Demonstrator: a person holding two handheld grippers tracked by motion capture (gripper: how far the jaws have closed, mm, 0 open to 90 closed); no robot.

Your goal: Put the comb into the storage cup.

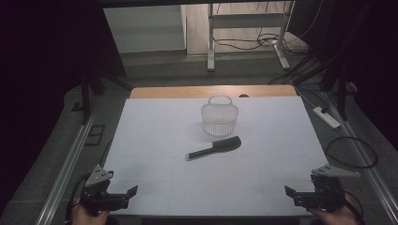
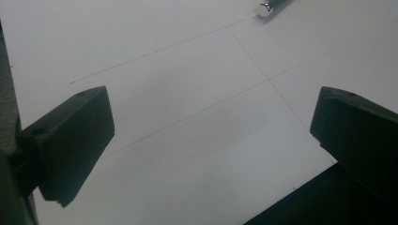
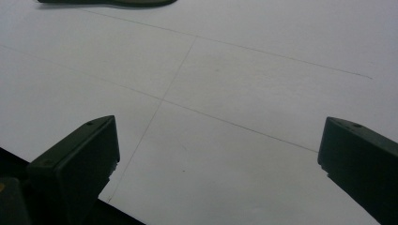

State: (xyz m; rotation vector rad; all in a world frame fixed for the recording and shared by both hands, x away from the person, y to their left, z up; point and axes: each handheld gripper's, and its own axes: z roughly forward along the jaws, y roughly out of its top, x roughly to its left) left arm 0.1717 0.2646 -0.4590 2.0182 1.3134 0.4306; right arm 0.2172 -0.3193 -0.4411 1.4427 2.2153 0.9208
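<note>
On the white table (image 1: 155,136), wire basket (image 1: 219,117) upright mid-far, black brush (image 1: 215,148) lying just in front, no readable writing, left gripper (image 1: 133,191) and right gripper (image 1: 288,192) at near corners, jaws spread, empty.

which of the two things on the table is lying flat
The black hairbrush; it lies flat on the white table, while the wire basket behind it stands upright.
</note>
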